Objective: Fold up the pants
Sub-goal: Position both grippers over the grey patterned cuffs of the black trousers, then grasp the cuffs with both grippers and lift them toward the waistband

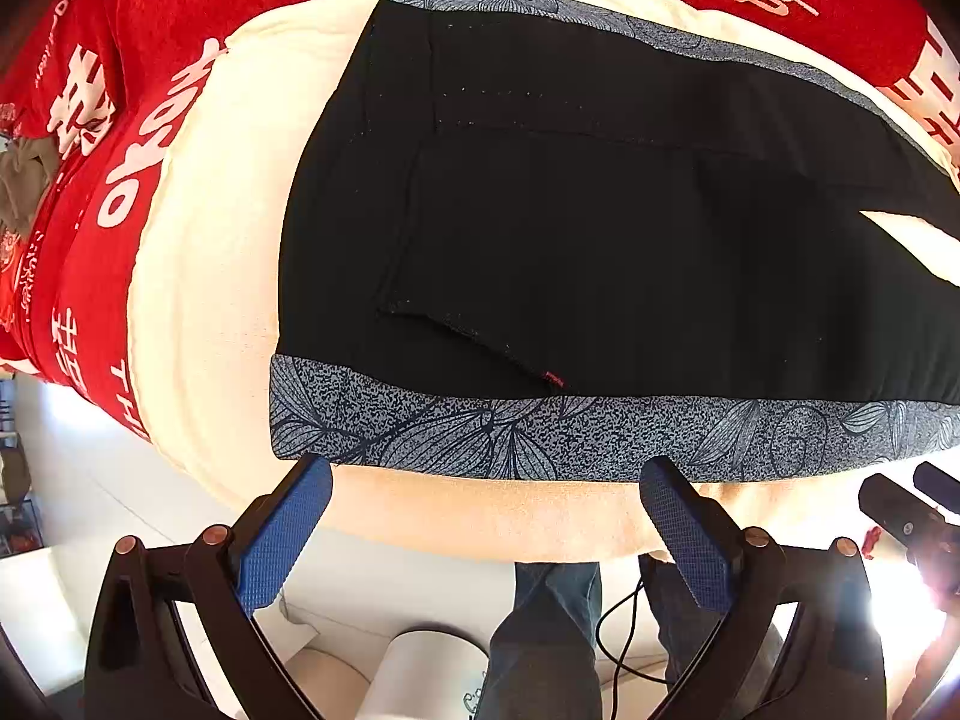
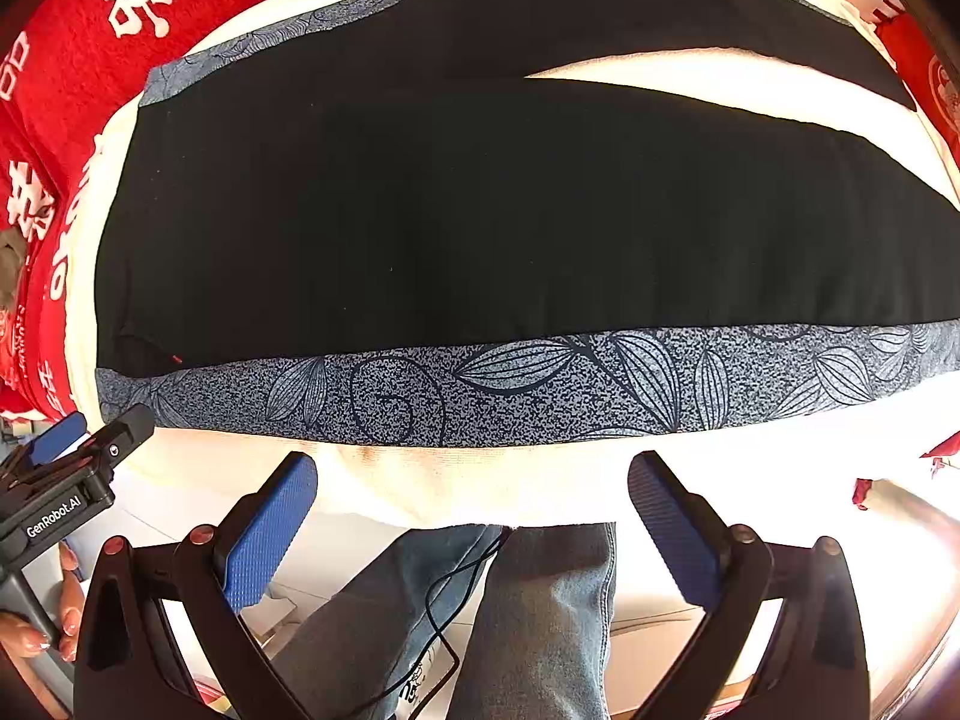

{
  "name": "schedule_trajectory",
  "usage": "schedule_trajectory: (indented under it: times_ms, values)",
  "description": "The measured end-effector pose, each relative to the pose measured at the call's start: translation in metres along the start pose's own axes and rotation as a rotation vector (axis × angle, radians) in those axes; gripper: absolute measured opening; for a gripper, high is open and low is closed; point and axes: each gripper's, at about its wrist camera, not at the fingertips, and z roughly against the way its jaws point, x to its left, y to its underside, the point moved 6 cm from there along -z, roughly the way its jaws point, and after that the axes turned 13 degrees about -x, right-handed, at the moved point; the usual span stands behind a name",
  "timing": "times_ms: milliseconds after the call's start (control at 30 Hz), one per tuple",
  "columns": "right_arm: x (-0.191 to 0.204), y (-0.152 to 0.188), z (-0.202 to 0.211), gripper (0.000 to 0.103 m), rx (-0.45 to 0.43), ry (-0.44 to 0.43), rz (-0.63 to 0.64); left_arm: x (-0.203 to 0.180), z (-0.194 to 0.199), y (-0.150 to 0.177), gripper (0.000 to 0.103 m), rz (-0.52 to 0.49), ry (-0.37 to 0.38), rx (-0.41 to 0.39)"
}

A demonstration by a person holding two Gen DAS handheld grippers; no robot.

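Note:
Black pants with grey-blue leaf-print side stripes lie flat on a cream cloth, waistband to the left and both legs stretching right; a back pocket with a small red tag shows near the stripe. In the right wrist view the pants spread across the whole frame, the legs parting at the upper right. My left gripper hovers open just off the near stripe, nothing between its blue pads. My right gripper is open too, just short of the near stripe. The left gripper shows at the far left of the right wrist view.
The cream cloth covers a red blanket with white lettering. Below the table edge a person's jeans, a black cable and a pale floor are visible. A hand holds the left gripper's handle.

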Motion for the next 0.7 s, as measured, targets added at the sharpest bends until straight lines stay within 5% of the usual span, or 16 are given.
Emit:
schedule_trajectory:
  times_ms: [333,400,600,700]
  values:
    - [0.005,0.003,0.002,0.103,-0.021,-0.033,-0.025,0.002,-0.001,0.001,0.103,0.014,0.012,-0.004]
    - [0.009,0.001,0.002,0.103,-0.03,-0.098,-0.052,0.005,0.0,0.002,0.103,0.042,0.042,-0.014]
    - [0.033,0.011,-0.009,0.103,0.019,-0.516,-0.255,0.025,-0.005,0.008,0.103,0.205,0.18,-0.04]
    - [0.05,0.023,-0.026,0.085,0.061,-0.617,-0.277,0.035,-0.011,0.013,0.103,0.25,0.224,-0.044]
